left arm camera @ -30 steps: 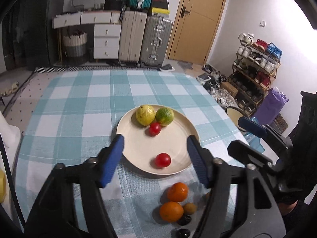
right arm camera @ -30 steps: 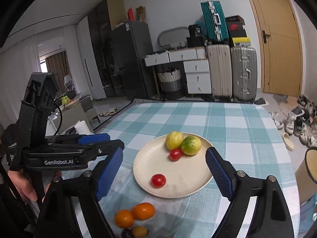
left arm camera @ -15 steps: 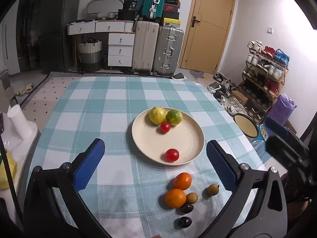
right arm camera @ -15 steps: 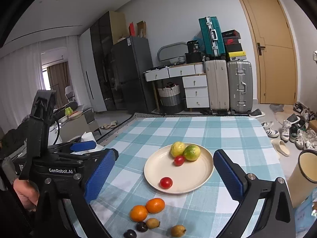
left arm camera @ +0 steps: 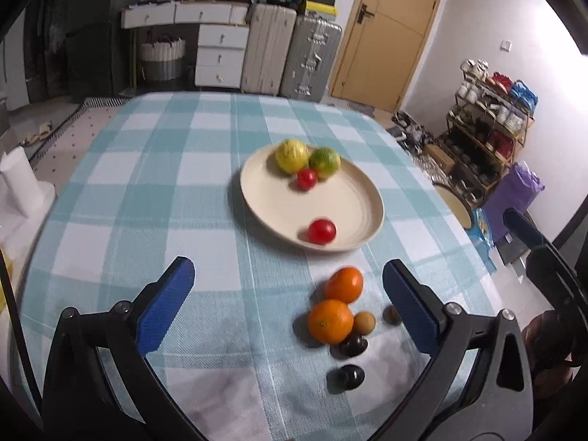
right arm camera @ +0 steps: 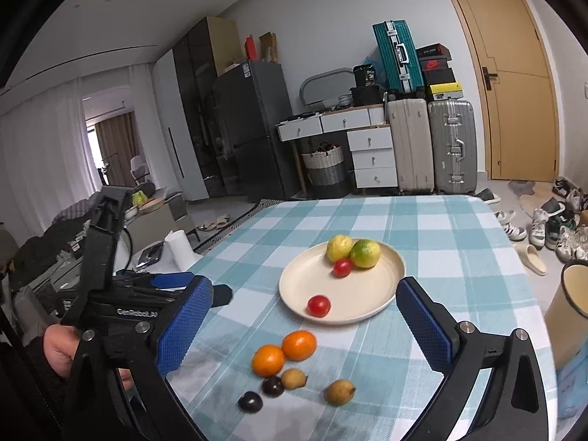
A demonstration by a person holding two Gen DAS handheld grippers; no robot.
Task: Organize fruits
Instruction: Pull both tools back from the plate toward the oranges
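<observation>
Item 1: surface (left arm camera: 147,183), lying under a teal-and-white checked cloth and carrying all the fruit.

Item 2: cream plate (left arm camera: 279,209), sitting near the middle of the surface. It is holding a yellow citrus (left arm camera: 292,155) and a green-yellow citrus (left arm camera: 325,161) touching at the far rim, a small red tomato (left arm camera: 306,179) resting against both, and a second red tomato (left arm camera: 322,231) lying alone near the front rim.

Item 3: loose fruit, sitting on the cloth just in front of the plate. Two oranges (left arm camera: 330,320) are touching each other; a small brown fruit (left arm camera: 364,322) and two dark plums (left arm camera: 351,376) are clustering beside them; another brown fruit (right arm camera: 340,391) is lying slightly apart.

Item 4: left gripper (left arm camera: 290,305), hovering over the cloth before the plate, jaws spread wide and released, grasping nothing.

Item 5: right gripper (right arm camera: 303,325), likewise released and spread wide, framing the plate and loose fruit without touching them. A hand (right arm camera: 58,347) is gripping the left tool's handle in the right wrist view.
</observation>
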